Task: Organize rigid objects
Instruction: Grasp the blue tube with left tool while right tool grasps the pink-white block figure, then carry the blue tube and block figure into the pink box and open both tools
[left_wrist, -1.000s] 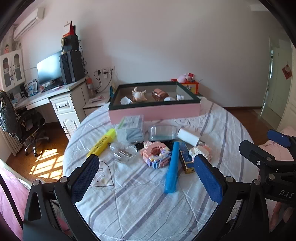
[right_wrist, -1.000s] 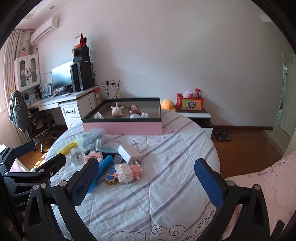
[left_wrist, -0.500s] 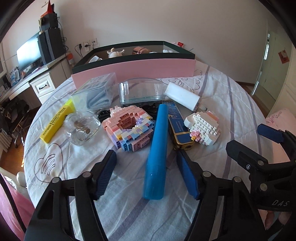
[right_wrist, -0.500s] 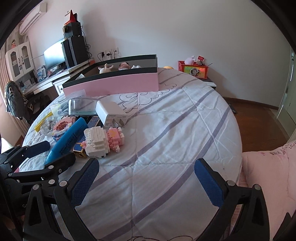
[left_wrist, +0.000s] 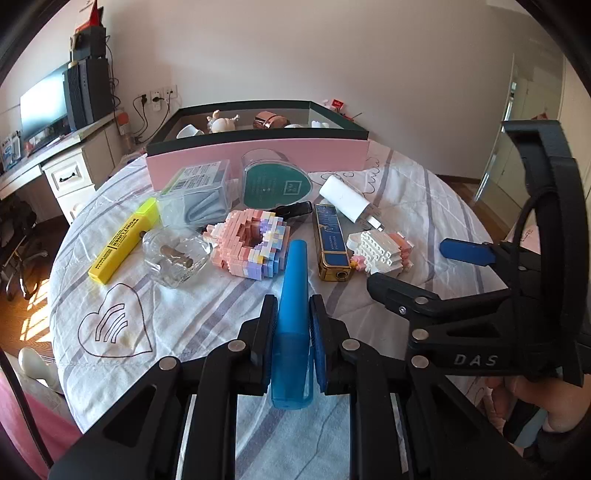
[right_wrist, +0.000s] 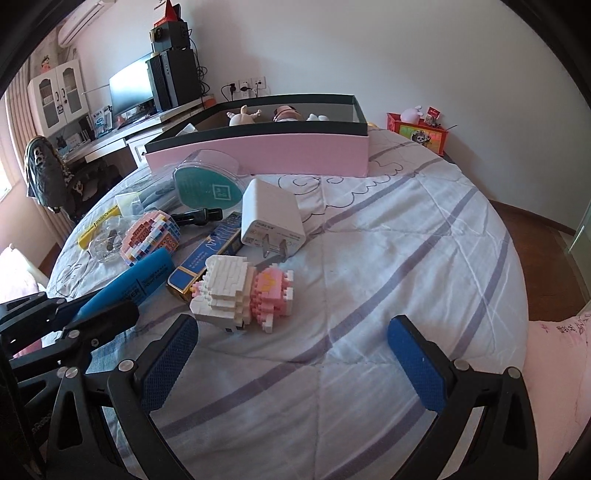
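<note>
The left gripper (left_wrist: 291, 325) is clamped on the blue highlighter (left_wrist: 293, 291), its pads pressed to both flanks of the near end at the lower middle of the left wrist view. The highlighter's long axis runs almost straight up the frame, in line with the fingers, so its far tip points toward the pink box (left_wrist: 258, 153) standing at the upper middle; any carry to that box looks like a lift and a push forward along this same line. The left hand is plainly the nearer one. The right gripper (right_wrist: 295, 363) hangs with its jaws wide apart and nothing between them, low in the right wrist view, above bare bedsheet (right_wrist: 369, 258) and just short of the white-and-pink brick figure (right_wrist: 243, 291). The highlighter is smooth, hard plastic, a flattened tube; whether it has lifted off the sheet I cannot tell from this angle. Around it lie a knobbly pastel brick heart (left_wrist: 251, 247), a glossy navy and gold lighter (left_wrist: 330, 240), a matte white charger (left_wrist: 345, 201), a clear glass bottle (left_wrist: 175, 260) and a yellow highlighter (left_wrist: 123, 240), all on soft, creased striped cloth.
</note>
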